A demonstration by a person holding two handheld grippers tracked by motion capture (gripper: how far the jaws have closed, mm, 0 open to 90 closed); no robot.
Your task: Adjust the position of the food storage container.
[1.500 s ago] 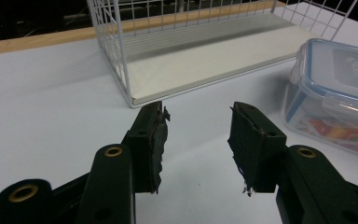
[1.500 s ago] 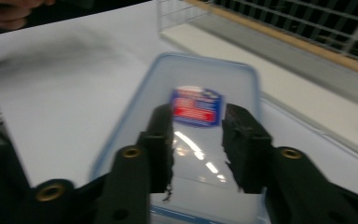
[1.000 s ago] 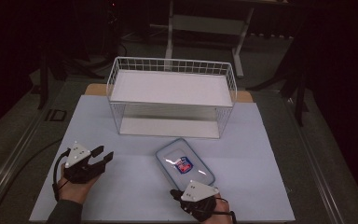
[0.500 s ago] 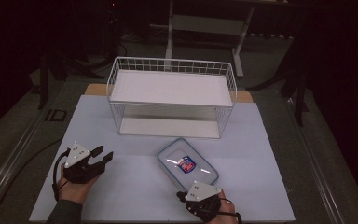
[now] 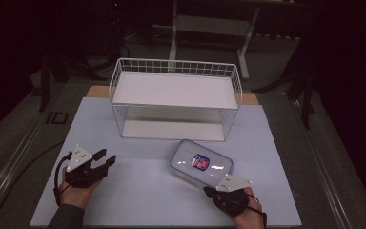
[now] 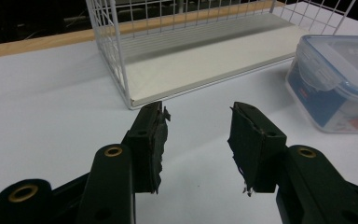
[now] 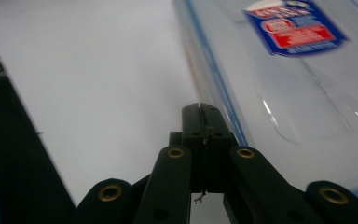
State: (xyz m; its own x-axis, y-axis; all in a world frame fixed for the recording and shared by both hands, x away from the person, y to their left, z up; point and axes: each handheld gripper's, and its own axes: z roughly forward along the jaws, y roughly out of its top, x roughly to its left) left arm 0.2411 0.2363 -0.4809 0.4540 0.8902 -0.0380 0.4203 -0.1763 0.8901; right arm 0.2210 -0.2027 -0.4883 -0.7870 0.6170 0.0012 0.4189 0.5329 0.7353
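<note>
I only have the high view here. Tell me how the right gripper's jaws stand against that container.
Observer: In the right gripper view the right gripper has its jaws pressed together, nothing between them, tips beside the blue-trimmed rim of the clear lidded container.
Operator: Now report the left one.
Observer: In the left gripper view the left gripper has its jaws apart, frayed pads showing, bare table between them, pointing toward the wire basket.

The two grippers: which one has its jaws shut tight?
The right gripper, by the lidded plastic box: its jaws meet with no gap. The left gripper shows a clear gap between its jaws.
</note>
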